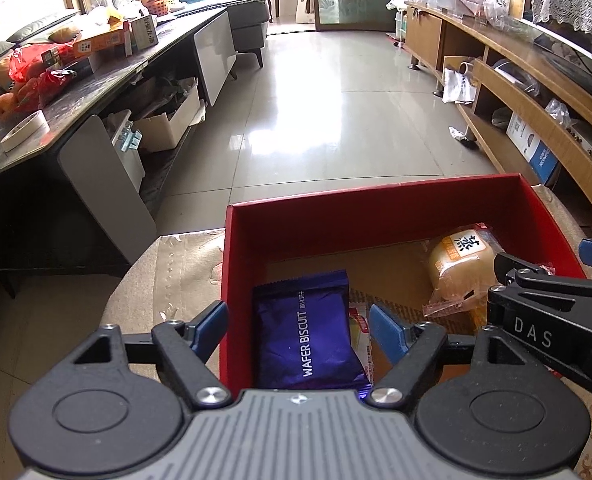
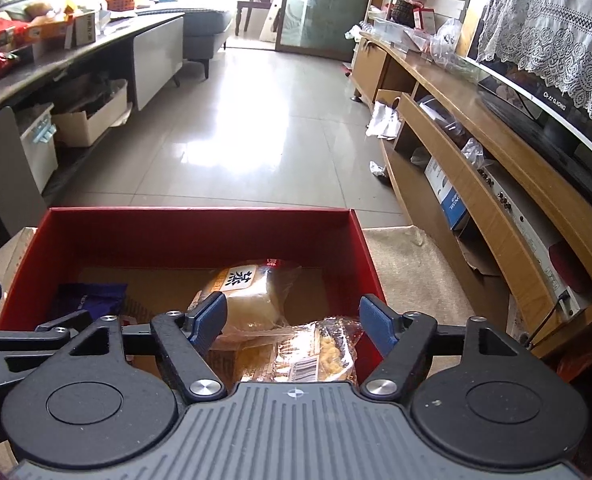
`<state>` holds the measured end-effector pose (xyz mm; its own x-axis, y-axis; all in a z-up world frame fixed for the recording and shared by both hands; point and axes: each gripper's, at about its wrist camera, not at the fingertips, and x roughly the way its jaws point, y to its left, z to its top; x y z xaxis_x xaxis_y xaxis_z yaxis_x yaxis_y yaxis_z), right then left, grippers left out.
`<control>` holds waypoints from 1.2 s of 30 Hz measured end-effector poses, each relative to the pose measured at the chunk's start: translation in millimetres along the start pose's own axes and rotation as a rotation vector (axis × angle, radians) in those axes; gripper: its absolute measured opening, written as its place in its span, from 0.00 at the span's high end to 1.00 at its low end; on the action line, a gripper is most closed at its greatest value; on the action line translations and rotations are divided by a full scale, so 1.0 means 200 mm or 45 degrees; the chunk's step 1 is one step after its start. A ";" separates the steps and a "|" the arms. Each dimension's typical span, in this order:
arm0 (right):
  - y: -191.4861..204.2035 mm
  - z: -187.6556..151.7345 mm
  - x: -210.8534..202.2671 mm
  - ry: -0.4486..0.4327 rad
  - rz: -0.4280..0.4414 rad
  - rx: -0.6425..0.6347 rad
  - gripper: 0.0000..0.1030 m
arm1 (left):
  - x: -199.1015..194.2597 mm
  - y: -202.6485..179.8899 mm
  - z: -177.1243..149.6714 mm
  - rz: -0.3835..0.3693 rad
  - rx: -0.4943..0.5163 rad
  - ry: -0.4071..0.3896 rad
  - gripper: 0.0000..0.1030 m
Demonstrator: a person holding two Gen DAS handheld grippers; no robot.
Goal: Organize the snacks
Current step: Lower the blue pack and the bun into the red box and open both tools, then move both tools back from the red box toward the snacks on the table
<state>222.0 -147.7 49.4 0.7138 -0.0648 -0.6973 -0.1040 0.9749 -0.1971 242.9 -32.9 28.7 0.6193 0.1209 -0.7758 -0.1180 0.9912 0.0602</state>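
Both tools gape (nothing gripped) — left tool point(image 1: 298, 330) over the wafer packet point(image 1: 308, 336), right tool point(image 2: 292, 320) over the bun point(image 2: 252, 296).

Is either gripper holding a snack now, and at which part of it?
Nothing is held. The left gripper and right gripper stand open above the red box; their pads touch no packet.
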 end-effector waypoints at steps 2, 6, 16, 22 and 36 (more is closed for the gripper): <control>0.00 0.00 -0.02 -0.005 -0.007 -0.008 0.23 | -0.02 0.00 -0.01 -0.007 -0.002 -0.003 0.27; 0.00 -0.01 -0.08 -0.018 -0.029 -0.029 0.23 | -0.06 0.00 -0.03 -0.019 0.006 -0.015 0.27; 0.01 -0.08 -0.19 -0.014 -0.075 -0.094 0.20 | -0.15 0.02 -0.11 -0.039 0.012 -0.016 0.26; 0.01 -0.17 -0.25 0.016 -0.092 -0.116 0.20 | -0.20 0.02 -0.18 -0.066 0.027 -0.005 0.25; -0.04 -0.31 -0.39 0.045 -0.089 -0.063 0.20 | -0.31 0.02 -0.33 -0.101 0.060 0.001 0.25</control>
<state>124.2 -163.5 62.5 0.6955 -0.1410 -0.7045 -0.0894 0.9560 -0.2796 153.5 -40.6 35.9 0.6250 0.0419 -0.7795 -0.0321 0.9991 0.0280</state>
